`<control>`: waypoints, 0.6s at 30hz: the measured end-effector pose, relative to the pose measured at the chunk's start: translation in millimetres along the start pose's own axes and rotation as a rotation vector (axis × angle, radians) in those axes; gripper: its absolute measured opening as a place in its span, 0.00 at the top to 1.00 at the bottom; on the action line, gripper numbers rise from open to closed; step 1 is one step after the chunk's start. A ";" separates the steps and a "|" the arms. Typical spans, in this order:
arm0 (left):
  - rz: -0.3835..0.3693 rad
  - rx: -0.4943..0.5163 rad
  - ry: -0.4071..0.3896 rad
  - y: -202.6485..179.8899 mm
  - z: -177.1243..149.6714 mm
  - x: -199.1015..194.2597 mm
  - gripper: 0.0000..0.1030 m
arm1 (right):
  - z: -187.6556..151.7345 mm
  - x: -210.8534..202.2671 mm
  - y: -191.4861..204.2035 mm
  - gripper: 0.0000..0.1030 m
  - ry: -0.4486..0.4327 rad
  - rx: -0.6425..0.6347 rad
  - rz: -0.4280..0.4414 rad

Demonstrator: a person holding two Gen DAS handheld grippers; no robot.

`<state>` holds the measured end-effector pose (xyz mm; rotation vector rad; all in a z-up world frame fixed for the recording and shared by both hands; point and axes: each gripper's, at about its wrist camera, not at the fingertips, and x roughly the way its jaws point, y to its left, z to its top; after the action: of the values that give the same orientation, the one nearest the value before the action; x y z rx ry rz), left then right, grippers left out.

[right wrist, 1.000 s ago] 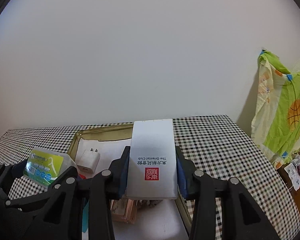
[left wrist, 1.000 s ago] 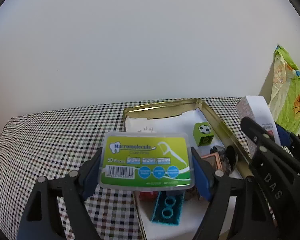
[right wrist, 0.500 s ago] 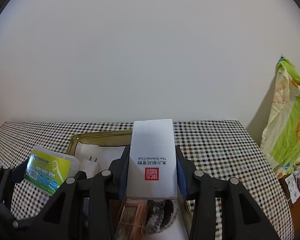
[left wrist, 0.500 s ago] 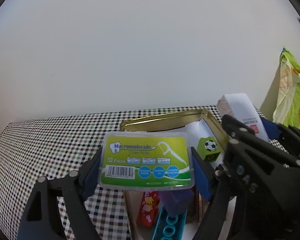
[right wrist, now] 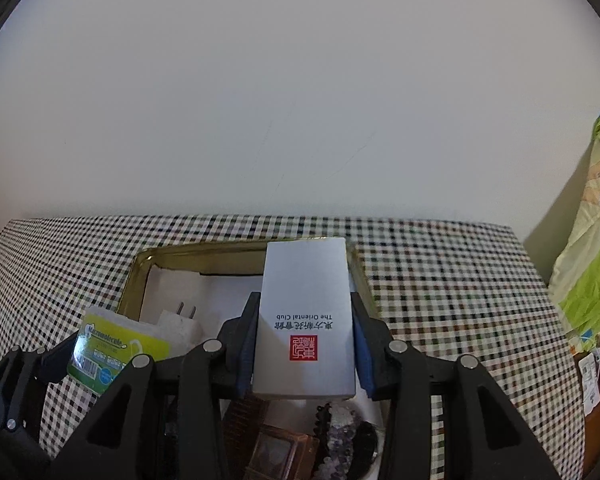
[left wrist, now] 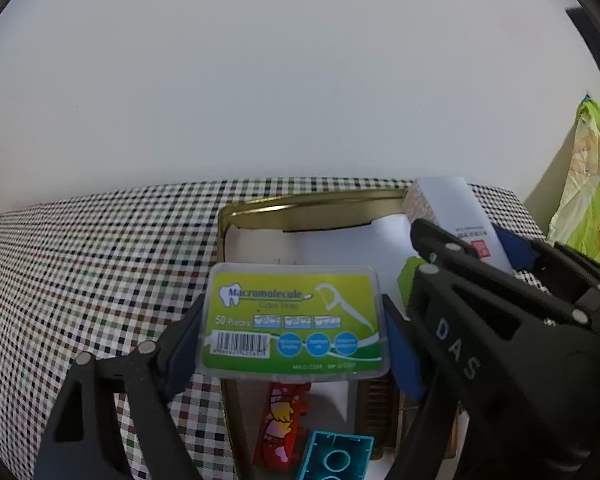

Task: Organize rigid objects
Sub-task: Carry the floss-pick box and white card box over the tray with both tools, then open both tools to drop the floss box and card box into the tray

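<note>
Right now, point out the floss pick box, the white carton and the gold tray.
floss pick box (left wrist: 296, 322), left wrist view, green label.
white carton (right wrist: 306, 312), right wrist view, printed top face.
gold tray (left wrist: 312, 205), left wrist view, far rim.

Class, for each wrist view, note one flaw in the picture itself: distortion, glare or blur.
Left wrist view: fisheye bends the table's far edge into an arc; glare streaks the tray's gold rim. Right wrist view: dark corners ring the frame; glare whitens the floss box.
</note>
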<state>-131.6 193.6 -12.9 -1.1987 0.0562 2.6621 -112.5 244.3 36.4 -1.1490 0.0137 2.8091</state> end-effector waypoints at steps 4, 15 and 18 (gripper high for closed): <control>0.005 -0.015 0.025 2.5 -0.1 5.3 0.22 | -0.6 6.4 0.1 0.57 0.031 0.005 0.021; 0.001 -0.027 0.078 8.3 2.6 39.4 0.19 | 2.9 22.4 -2.0 0.42 0.117 0.019 0.097; -0.020 -0.063 0.071 12.4 2.7 31.5 0.05 | 1.6 17.8 -10.4 0.20 0.101 0.025 0.089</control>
<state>-156.5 187.7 -35.2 -1.3062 -0.0279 2.6211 -125.3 256.4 25.4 -1.3150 0.1110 2.8149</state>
